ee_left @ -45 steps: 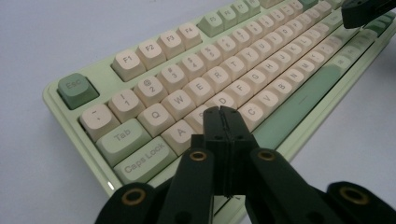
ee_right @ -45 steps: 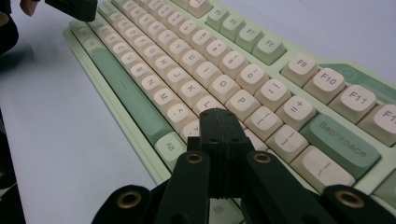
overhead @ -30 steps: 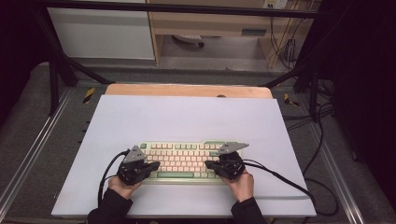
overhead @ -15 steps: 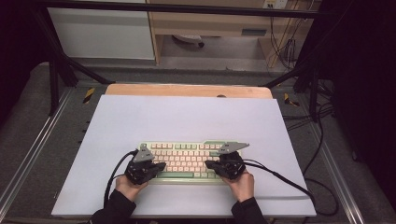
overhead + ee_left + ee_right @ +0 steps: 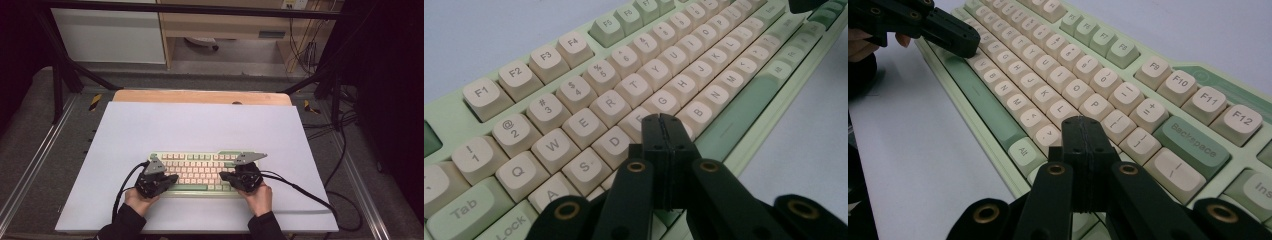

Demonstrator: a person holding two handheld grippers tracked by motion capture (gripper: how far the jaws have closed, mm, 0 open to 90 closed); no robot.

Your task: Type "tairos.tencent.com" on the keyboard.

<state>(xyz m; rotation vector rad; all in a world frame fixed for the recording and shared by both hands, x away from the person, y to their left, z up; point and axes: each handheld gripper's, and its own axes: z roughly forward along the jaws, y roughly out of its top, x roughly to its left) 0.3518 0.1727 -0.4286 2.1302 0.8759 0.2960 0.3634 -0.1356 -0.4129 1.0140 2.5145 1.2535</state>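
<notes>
High view looks down from above; both gripper views sit close over the shared keyboard [image 5: 200,172] (low, oblique).
</notes>
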